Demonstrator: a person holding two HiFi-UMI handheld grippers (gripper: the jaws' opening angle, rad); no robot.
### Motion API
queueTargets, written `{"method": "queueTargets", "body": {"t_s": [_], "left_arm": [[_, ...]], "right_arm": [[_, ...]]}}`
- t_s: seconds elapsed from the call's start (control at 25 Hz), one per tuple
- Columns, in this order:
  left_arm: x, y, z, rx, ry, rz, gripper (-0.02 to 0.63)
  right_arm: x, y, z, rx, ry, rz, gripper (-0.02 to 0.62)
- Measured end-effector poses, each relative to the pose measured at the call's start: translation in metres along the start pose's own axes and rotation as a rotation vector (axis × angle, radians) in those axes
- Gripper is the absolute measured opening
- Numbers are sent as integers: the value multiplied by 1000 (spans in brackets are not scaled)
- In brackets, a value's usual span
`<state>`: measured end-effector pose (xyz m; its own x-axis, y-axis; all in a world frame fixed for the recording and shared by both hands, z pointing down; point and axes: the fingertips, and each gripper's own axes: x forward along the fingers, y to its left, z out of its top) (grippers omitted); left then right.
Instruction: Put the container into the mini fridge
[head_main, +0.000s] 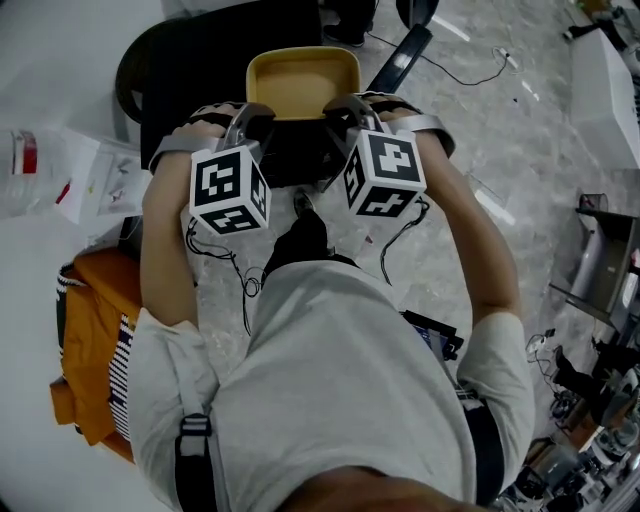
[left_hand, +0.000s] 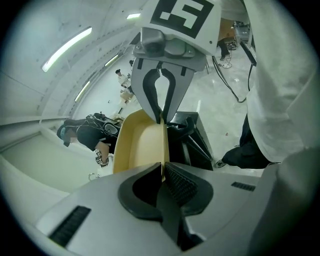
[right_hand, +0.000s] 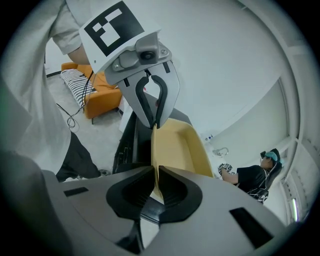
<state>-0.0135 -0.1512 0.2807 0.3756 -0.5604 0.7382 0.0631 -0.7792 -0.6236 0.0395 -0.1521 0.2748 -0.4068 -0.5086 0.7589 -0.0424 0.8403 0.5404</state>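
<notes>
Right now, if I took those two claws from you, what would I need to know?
Left claw: shut on the near rim of the yellow container.
Right claw: shut on that same rim, facing the left one.
Container: carried between both claws, open side up, looks empty.
Done: picked up.
Left: get it into the mini fridge. A black box sits under it; I cannot tell whether that is the fridge.

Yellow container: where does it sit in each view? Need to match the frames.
Head view: top centre, the yellow container sits just beyond both grippers.
Left gripper view: centre, lying left of the rim that the left gripper pinches.
Right gripper view: centre, lying right of the rim that the right gripper pinches.
Shared landmark: the black object directly beneath the container.
</notes>
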Motion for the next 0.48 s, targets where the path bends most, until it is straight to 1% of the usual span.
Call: {"method": "queueTargets", "body": {"t_s": [0.16, 0.48], "left_arm": [[-16, -24, 5, -17, 8, 5, 31], [-42, -66, 14, -39, 22, 12, 32]], "right_arm": [[-13, 25, 8, 21, -23, 9, 54], [-35, 68, 20, 24, -41, -14, 54]]}}
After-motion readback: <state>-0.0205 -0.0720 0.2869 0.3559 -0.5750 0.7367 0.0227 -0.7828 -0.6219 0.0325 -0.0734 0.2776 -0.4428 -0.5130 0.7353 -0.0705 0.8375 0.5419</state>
